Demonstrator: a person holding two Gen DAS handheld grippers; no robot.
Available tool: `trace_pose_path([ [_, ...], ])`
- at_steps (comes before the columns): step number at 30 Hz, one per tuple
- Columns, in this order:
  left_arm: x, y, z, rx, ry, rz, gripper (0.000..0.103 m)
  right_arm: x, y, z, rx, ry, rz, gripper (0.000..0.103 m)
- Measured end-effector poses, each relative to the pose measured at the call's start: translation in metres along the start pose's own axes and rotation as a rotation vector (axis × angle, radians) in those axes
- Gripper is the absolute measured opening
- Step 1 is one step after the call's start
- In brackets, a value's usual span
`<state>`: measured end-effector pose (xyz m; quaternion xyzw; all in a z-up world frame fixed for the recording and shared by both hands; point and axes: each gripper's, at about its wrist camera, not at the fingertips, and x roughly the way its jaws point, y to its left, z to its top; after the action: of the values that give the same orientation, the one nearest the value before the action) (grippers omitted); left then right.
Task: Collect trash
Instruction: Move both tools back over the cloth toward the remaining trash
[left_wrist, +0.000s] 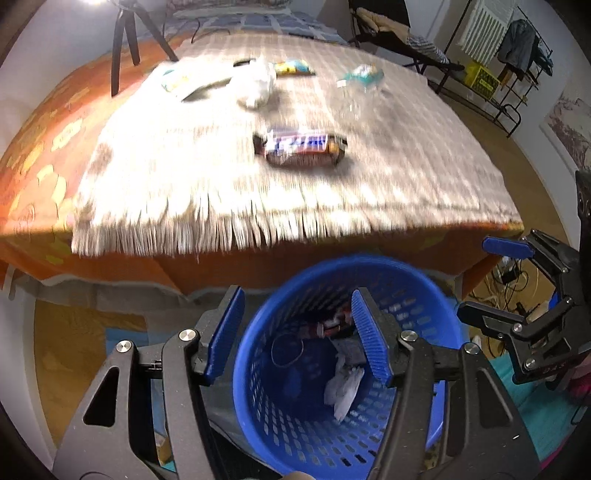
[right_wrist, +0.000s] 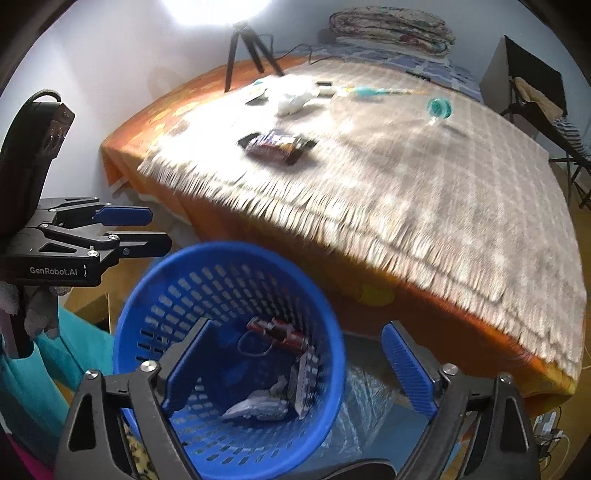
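both of your jaws stand open and hold nothing. your left gripper (left_wrist: 297, 334) hangs over the blue basket (left_wrist: 424, 284), and your right gripper (right_wrist: 295, 365) hangs over it too, with its jaws spread very wide. some trash is already lying in the basket.

more trash waits on the bed. the candy bar wrapper (left_wrist: 301, 147) lies closest, near the fringed edge of the grey blanket (left_wrist: 184, 177). it looks light, thin and a bit slippery, so pinch it across the middle, flat against the blanket. the white crumpled paper (left_wrist: 255, 86) sits further back, toward the far edge. it looks soft and squashy, so you can grab it anywhere. the clear bottle with the teal cap (right_wrist: 439, 108) may roll; take it around its body.
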<state>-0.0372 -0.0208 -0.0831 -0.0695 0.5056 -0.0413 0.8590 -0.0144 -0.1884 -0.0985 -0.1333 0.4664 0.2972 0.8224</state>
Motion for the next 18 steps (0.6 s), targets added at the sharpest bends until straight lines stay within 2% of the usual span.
trace_pose_path([
  [11,-0.001,0.008,0.052,-0.002,-0.049,0.003,0.062,-0.017,-0.039,0.051,0.100,-0.093,-0.032,0.096],
  [13,0.001,0.011,0.063,-0.005,-0.060,0.008,0.062,-0.017,-0.047,0.062,0.118,-0.102,-0.036,0.103],
  [18,0.005,0.017,0.092,-0.013,-0.086,0.013,0.062,-0.016,-0.066,0.092,0.173,-0.137,-0.040,0.103],
])
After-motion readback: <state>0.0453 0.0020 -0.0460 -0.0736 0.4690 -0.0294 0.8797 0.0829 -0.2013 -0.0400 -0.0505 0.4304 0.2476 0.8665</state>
